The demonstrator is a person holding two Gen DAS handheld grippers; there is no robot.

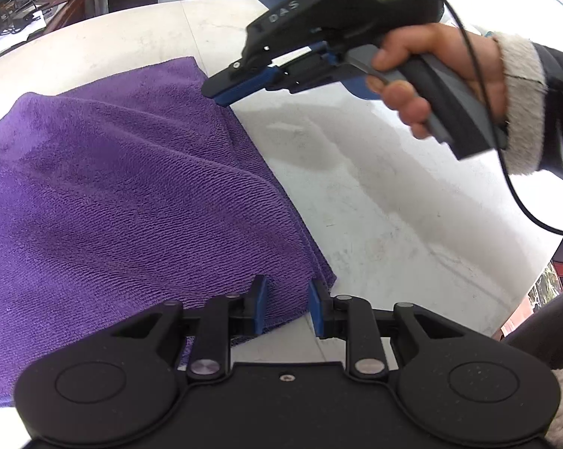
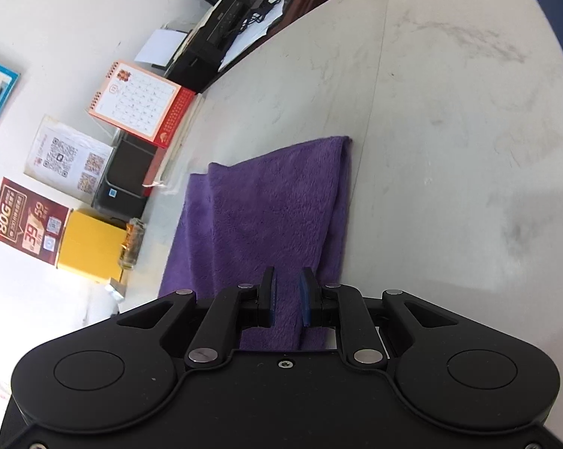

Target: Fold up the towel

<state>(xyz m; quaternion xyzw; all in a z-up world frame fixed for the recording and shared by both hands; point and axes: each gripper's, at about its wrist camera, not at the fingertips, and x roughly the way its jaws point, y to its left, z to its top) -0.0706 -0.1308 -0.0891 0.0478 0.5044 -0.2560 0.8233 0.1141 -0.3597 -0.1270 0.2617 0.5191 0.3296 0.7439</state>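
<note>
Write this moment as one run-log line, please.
towel: purple, folded, flat on table | left claw: open at near corner | right claw: open above far edge

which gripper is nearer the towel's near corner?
Left. The left gripper straddles the purple towel at that corner; the right gripper hovers farther back along the same towel edge, near its far corner.

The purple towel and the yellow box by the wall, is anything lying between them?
Yes. In the right wrist view a small glass jar sits between the purple towel and the yellow box, tight against the box.
</note>
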